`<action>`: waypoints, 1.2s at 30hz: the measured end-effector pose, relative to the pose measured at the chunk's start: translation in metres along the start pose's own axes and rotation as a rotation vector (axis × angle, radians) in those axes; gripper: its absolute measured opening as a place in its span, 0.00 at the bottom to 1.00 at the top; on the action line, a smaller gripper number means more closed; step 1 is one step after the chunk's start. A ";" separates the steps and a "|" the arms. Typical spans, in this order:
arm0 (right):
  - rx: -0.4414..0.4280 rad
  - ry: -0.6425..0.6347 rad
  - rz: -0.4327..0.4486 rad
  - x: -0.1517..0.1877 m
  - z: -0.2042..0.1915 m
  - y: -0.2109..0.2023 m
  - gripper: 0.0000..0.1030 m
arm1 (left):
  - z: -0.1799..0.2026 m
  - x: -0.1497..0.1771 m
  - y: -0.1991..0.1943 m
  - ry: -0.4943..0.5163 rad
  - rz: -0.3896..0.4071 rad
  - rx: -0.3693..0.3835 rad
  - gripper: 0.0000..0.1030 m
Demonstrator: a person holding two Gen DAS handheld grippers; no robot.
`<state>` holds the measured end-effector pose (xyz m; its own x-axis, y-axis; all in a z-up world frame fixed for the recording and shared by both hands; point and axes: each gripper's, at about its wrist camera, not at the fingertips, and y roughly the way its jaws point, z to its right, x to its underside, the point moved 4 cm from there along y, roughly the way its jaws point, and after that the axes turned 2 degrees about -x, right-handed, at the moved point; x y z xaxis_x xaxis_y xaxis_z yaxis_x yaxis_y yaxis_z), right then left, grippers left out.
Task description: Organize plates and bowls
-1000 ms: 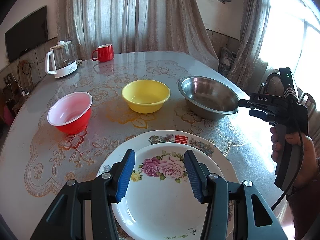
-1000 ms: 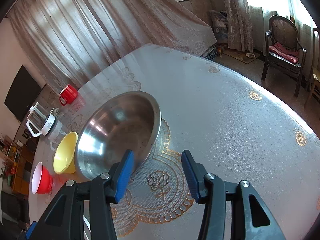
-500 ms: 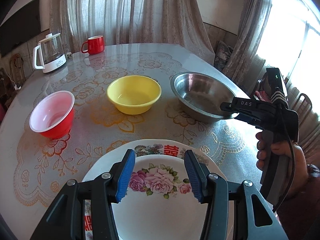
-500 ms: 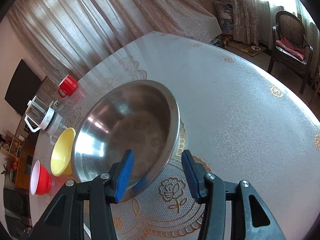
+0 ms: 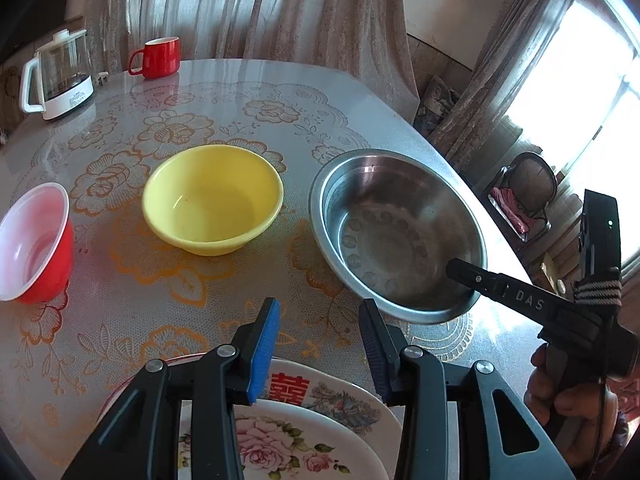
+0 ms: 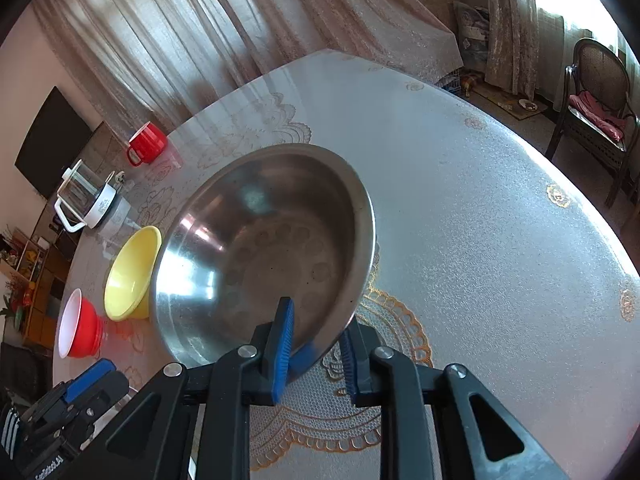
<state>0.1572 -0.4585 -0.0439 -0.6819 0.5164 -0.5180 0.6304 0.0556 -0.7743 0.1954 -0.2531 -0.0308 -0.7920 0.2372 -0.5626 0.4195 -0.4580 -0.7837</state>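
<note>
A steel bowl (image 5: pixel 396 228) stands right of a yellow bowl (image 5: pixel 212 198) and a red bowl (image 5: pixel 34 240) on the table. My right gripper (image 6: pixel 316 340) straddles the steel bowl's (image 6: pixel 260 248) near rim, one finger inside, one outside, jaws narrowed; it also shows in the left wrist view (image 5: pixel 464 270). My left gripper (image 5: pixel 318 338) is open and empty, above the far edge of two stacked floral plates (image 5: pixel 320 396).
A red mug (image 5: pixel 160 58) and a glass kettle (image 5: pixel 60 76) stand at the table's far side. The yellow bowl (image 6: pixel 132 272) and red bowl (image 6: pixel 78 324) sit left of the steel bowl. A chair (image 6: pixel 596 96) stands beyond the table's right edge.
My right gripper has moved forward onto the steel bowl's rim and its jaws have narrowed around it. My left gripper has drawn forward past the plates, staying open.
</note>
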 end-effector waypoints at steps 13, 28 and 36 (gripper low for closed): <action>-0.047 0.003 0.022 0.013 0.020 -0.022 0.36 | 0.011 -0.014 0.024 -0.010 -0.021 -0.024 0.45; -0.010 0.071 0.145 0.000 0.029 -0.028 0.19 | 0.029 -0.029 0.056 0.042 -0.050 -0.057 0.27; 0.006 0.073 0.125 0.004 0.027 -0.020 0.11 | 0.024 -0.022 0.056 0.018 -0.077 -0.032 0.17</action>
<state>0.1320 -0.4809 -0.0405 -0.5694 0.5795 -0.5830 0.7064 -0.0178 -0.7076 0.2256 -0.3047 -0.0564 -0.8145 0.2861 -0.5047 0.3720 -0.4100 -0.8328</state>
